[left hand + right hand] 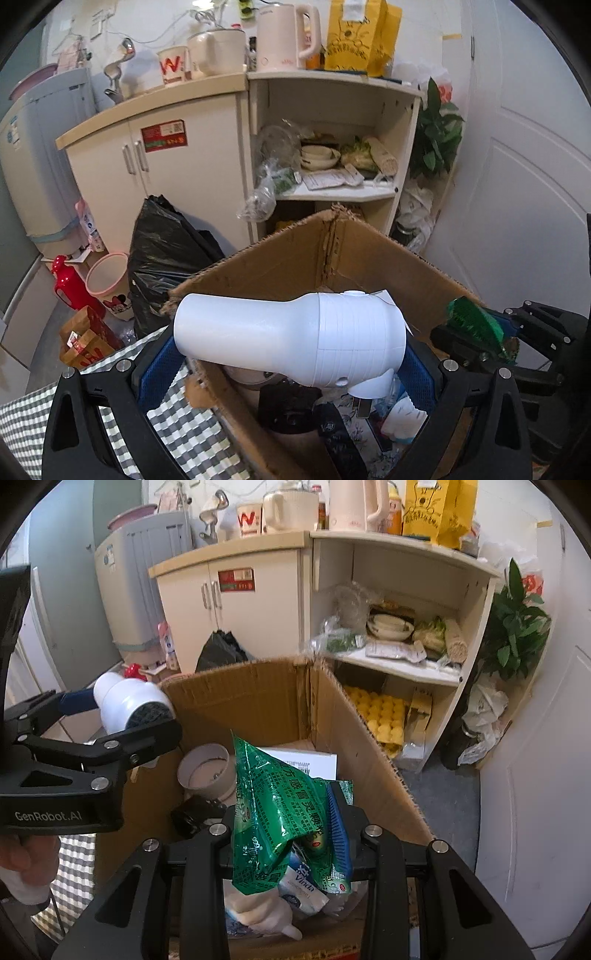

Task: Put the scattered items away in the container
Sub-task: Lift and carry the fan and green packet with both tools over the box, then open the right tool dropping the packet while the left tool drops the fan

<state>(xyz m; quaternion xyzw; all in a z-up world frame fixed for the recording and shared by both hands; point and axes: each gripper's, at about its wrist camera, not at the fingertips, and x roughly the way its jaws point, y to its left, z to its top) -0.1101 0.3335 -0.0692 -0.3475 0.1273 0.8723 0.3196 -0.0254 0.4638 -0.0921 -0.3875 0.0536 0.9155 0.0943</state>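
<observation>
Above the cardboard box's (295, 254) open rim, the left gripper (291, 369) clamps a rigid white hair dryer (291, 339); the right gripper (291, 834) pinches a soft, crinkly green packet (273, 812), likely slippery.

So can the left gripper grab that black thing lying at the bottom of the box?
Probably not yet: the left gripper is shut on the white hair dryer, which hangs over the black thing.

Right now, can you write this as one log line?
left hand-held gripper: holds hair dryer | right hand-held gripper: holds green packet | both over cardboard box
</observation>
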